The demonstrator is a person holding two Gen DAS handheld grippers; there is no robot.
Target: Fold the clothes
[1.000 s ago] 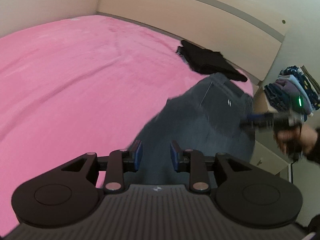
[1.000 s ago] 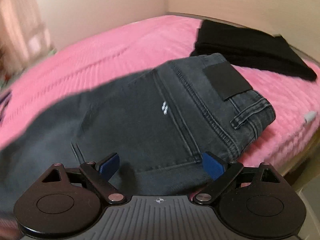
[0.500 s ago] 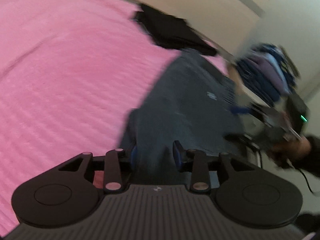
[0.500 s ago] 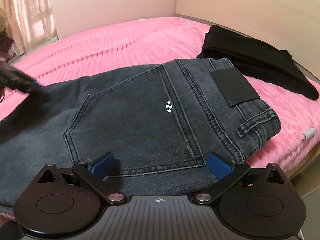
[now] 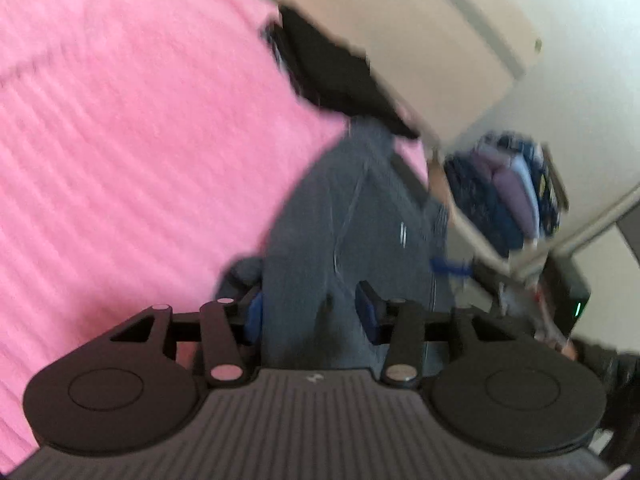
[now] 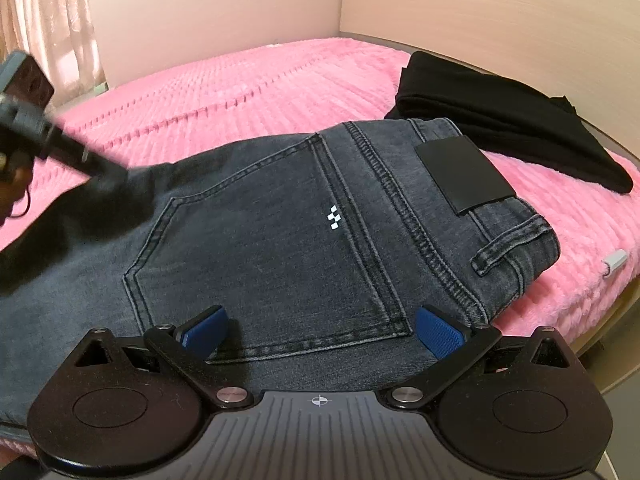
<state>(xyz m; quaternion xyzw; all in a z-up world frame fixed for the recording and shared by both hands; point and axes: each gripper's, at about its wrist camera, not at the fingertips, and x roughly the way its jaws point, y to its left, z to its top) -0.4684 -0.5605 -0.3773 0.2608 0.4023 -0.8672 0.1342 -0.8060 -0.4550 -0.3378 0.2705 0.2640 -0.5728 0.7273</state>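
My right gripper (image 6: 322, 326) has its two blue-padded fingers (image 6: 438, 332) spread wide apart, hovering low over the dark grey jeans (image 6: 304, 232) with nothing between them. The back pocket, with its small white checker mark, lies just ahead of these fingers, and the waistband with a black patch and a belt loop sits ahead to the right.

My left gripper (image 5: 310, 312) has its fingers (image 5: 366, 312) held part-way apart with denim of the jeans (image 5: 348, 220) lying between them. The picture is blurred, so I cannot tell whether the pads press on the cloth.

The jeans rest flat on a pink ribbed bedspread (image 6: 248, 88), near the bed's edge. Beyond the waistband, ahead and to the right of my right fingers, lies a folded black garment (image 6: 504, 128), touching or just beside the jeans. A pale wooden headboard (image 6: 500, 12) stands behind it, with a cream wall and a light curtain (image 6: 48, 28) far to the left. A small white object (image 6: 616, 258) sits on the bedspread far right.

From the right view, my left gripper (image 6: 60, 148) reaches in from the left as a dark blurred shape, its tip down on the jeans' leg end.

Only the left view shows a stack of blue and lilac folded clothes (image 5: 508, 188) off the bed, ahead to the right, and my right gripper (image 5: 452, 268) with a green light on its body. That view is tilted, so the bed slants.
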